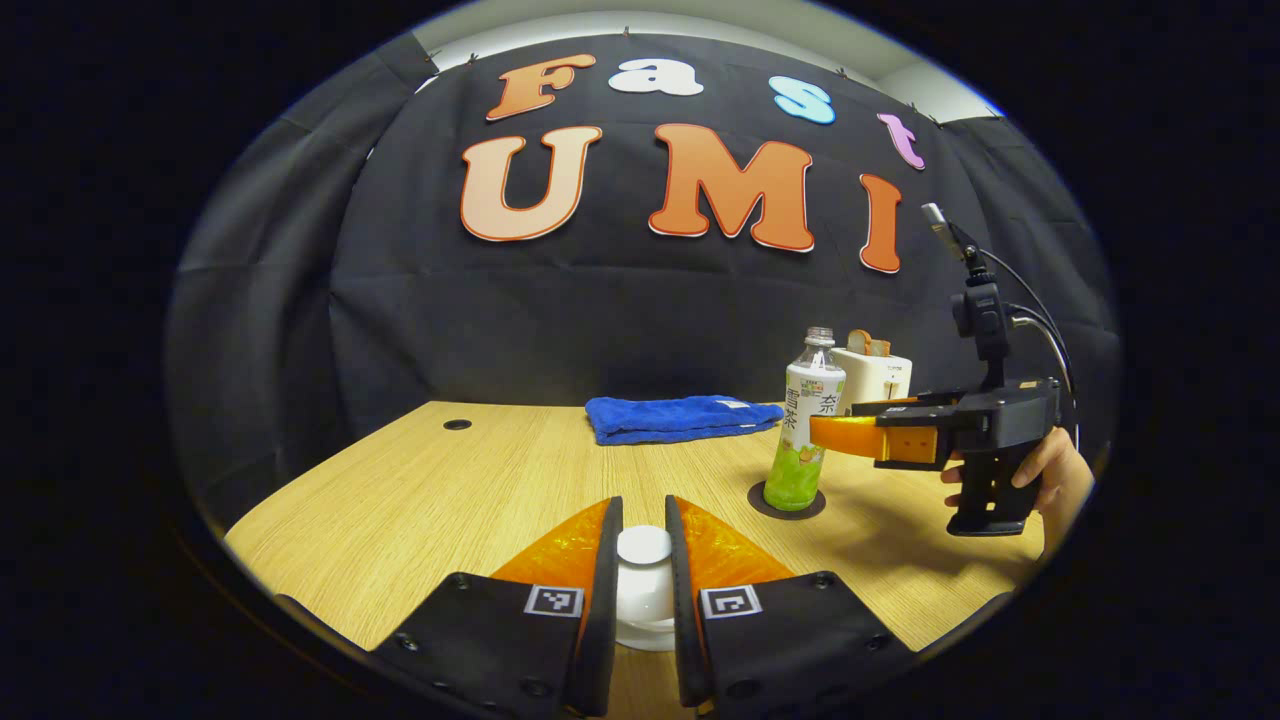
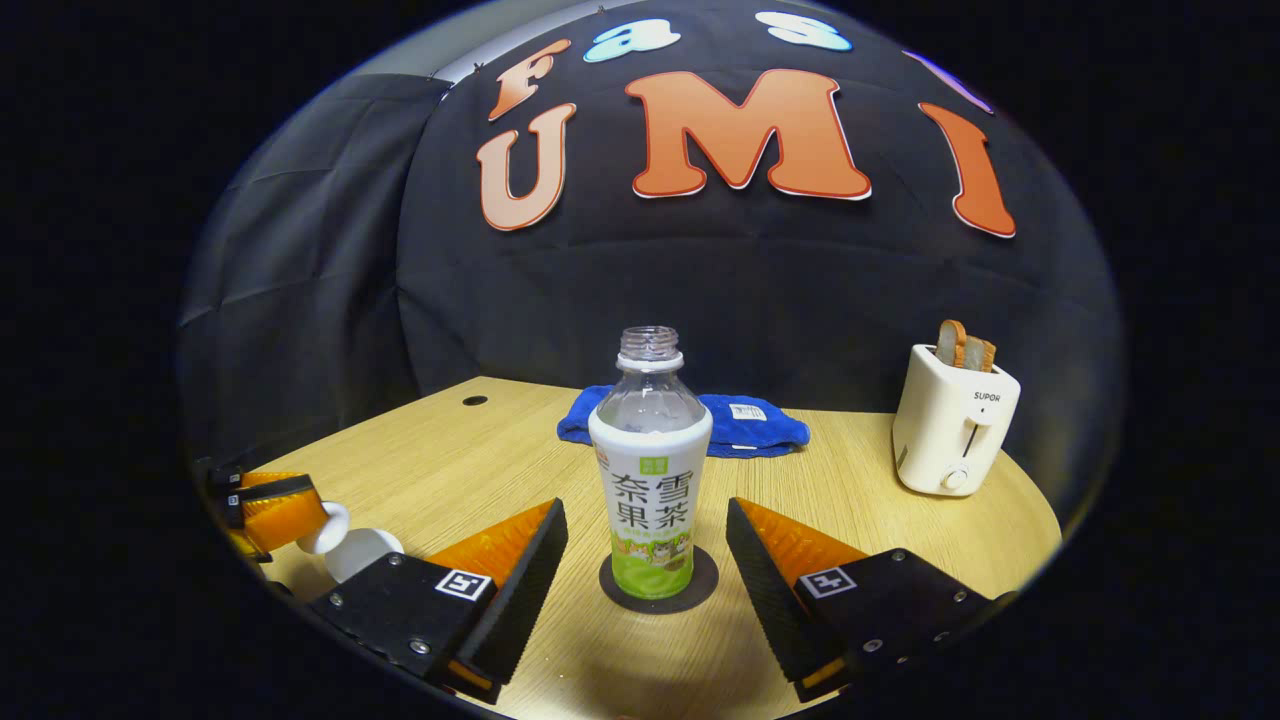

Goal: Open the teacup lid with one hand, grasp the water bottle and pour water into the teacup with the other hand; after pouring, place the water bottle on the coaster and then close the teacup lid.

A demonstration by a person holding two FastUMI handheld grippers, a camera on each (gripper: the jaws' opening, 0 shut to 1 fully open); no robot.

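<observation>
Clamping lid [image 1: 643, 545], left hand-held gripper [image 1: 641, 560], right hand-held gripper [image 2: 645, 550] agape

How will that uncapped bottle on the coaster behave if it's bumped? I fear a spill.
The water bottle is tall on a narrow base, so it probably tips easily. It looks nearly empty, hence likely light. With no cap, any liquid left could escape.
</observation>
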